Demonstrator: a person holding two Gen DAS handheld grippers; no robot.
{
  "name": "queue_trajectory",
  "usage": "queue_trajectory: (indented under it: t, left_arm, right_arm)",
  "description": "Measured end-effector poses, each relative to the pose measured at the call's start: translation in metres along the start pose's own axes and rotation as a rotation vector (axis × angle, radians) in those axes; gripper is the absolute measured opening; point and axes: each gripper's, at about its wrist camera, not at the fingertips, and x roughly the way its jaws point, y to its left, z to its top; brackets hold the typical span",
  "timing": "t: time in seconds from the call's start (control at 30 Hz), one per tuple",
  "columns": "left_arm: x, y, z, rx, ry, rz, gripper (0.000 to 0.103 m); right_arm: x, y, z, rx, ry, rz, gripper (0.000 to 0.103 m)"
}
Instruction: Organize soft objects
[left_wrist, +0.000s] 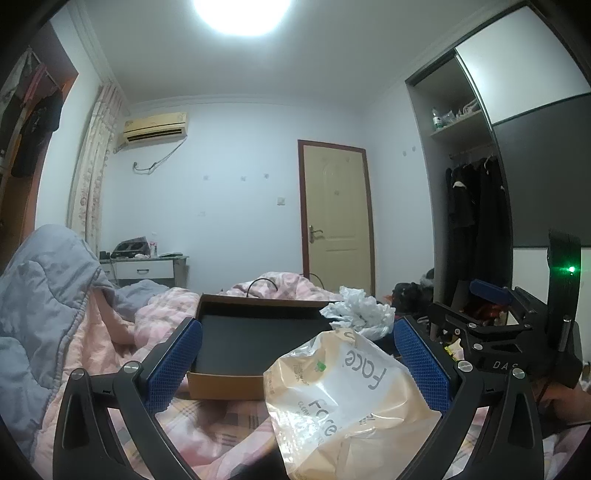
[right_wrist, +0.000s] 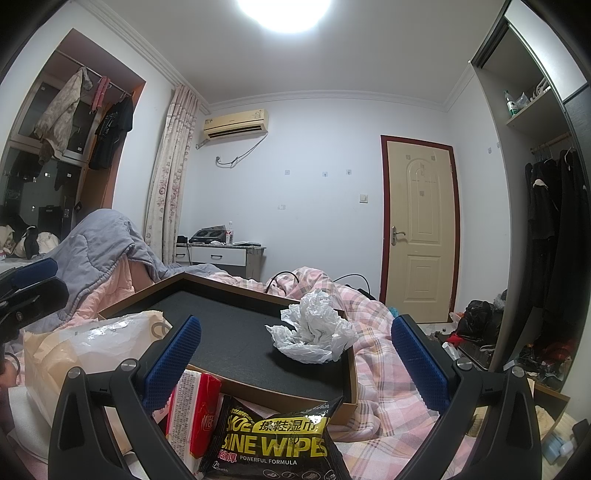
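Note:
A shallow cardboard box (left_wrist: 225, 384) with a black lining sits on the bed. A crumpled white plastic bag (right_wrist: 314, 332) lies inside it at its right side, also visible as the white bag (left_wrist: 360, 314). My left gripper (left_wrist: 297, 332) is open, and a beige and white "Face" pack (left_wrist: 351, 398) lies between its fingers, close to the right pad (left_wrist: 423, 365). My right gripper (right_wrist: 295, 325) is open in front of the box (right_wrist: 277, 391), above a black shoe-wipes pack (right_wrist: 273, 439) and a red and white tissue pack (right_wrist: 192, 413). The Face pack (right_wrist: 92, 343) lies to its left.
A pink plaid quilt (right_wrist: 388, 369) covers the bed, with a bunched grey blanket (left_wrist: 44, 295) at the left. A black cable (right_wrist: 280, 277) lies behind the box. A closed door (right_wrist: 421, 229) and an open wardrobe (left_wrist: 472, 206) stand at the right, with clutter on the floor (right_wrist: 480, 325).

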Motion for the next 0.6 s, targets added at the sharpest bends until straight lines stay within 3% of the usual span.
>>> queue_trajectory:
  t: [0.6]
  left_arm:
    - [-0.0006,0.0033,0.0004,-0.014,-0.003,0.015,0.103]
  right_arm:
    - [-0.0001,-0.0008,0.0003,0.001,0.001,0.0,0.103]
